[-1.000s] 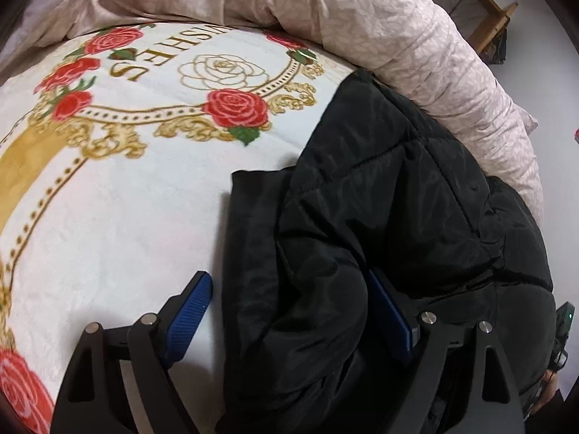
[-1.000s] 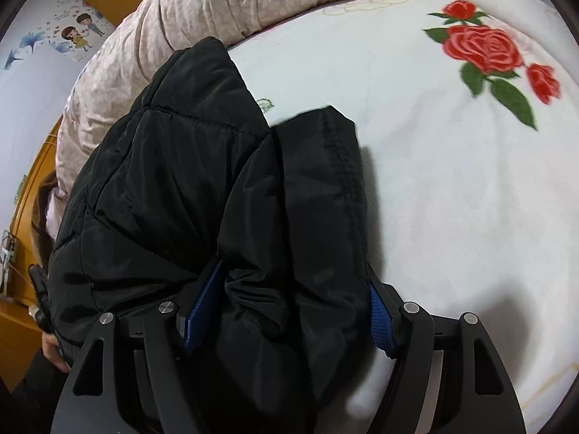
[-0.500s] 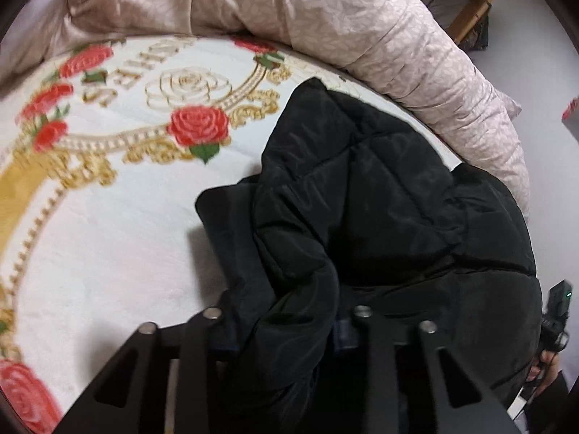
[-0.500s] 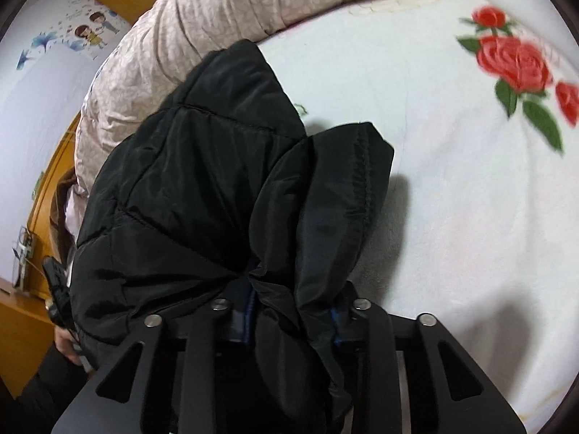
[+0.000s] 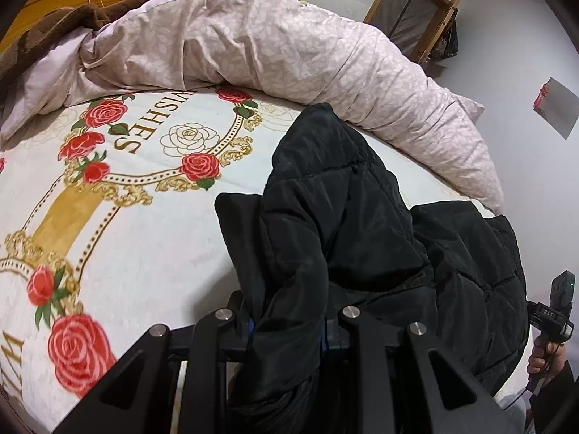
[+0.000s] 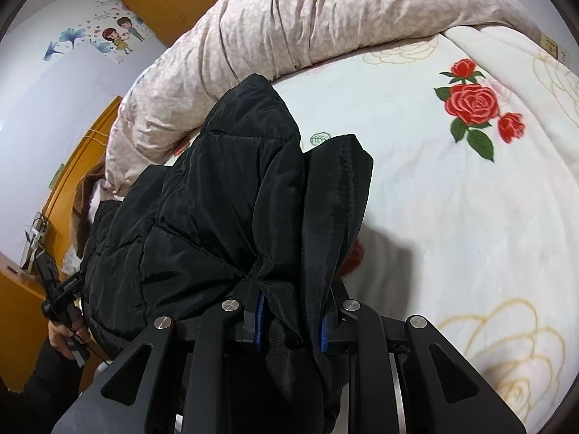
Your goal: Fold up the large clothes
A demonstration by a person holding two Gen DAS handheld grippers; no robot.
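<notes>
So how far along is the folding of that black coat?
Early on. Done: the coat is on the blanket and both grippers have clamped bunched fabric, the left gripper and the right gripper. In hand: that held fabric is raised off the blanket. Left: the coat is crumpled, with no neat fold showing yet.

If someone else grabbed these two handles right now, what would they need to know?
Left tool: shut on a bunched edge of the black quilted puffer jacket.
Right tool: shut on another bunch of the same jacket.
The jacket lies on the white rose-print blanket, its far end near the pink leaf-pattern duvet.
Done: both edges gripped and lifted.
Left: probably carry the held edges over to make the fold, lay flat, release.
</notes>
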